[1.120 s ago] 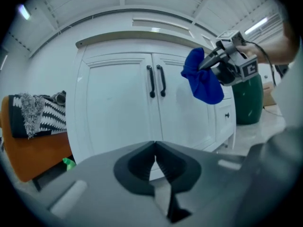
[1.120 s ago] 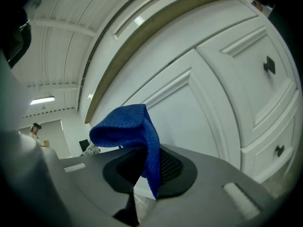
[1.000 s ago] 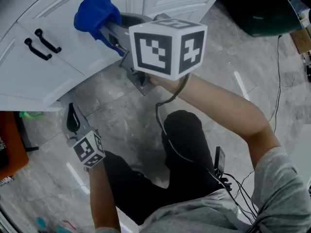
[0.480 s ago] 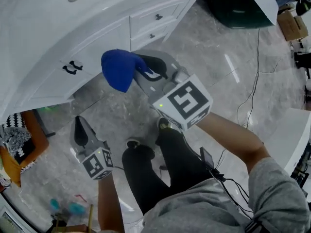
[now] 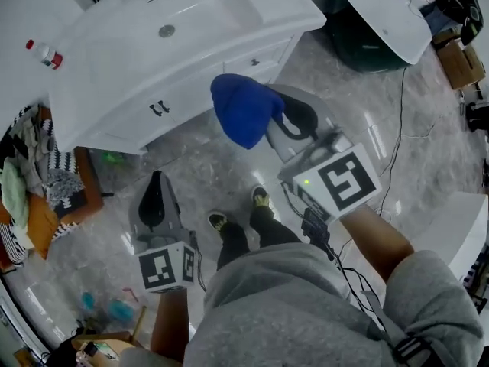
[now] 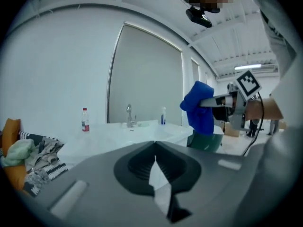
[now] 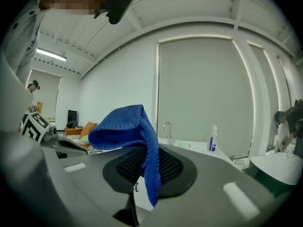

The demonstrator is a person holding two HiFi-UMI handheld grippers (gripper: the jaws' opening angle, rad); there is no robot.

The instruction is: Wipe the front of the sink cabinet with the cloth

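The white sink cabinet (image 5: 183, 90) stands at the top of the head view, with small black handles (image 5: 160, 109) on its front. The blue cloth (image 5: 243, 109) hangs bunched from my right gripper (image 5: 275, 125), which is shut on it and held in the air, well off the cabinet front. In the right gripper view the cloth (image 7: 130, 129) drapes over the jaws of the right gripper (image 7: 142, 167). My left gripper (image 5: 157, 180) hovers over the floor lower left, shut and empty; its own view shows the left gripper (image 6: 155, 148) with jaws meeting, and the cloth (image 6: 201, 110) to the right.
A red-capped bottle (image 5: 44, 52) and a faucet (image 6: 129, 116) stand on the countertop. Clothes lie piled on an orange seat (image 5: 30, 182) at left. A dark tub with a white basin (image 5: 382, 21) stands right of the cabinet. Cables (image 5: 401, 121) trail over the grey marble floor.
The head camera has risen and pulled back, so the cabinet looks smaller. The right gripper has carried the cloth away from the cabinet front. The left gripper stays shut.
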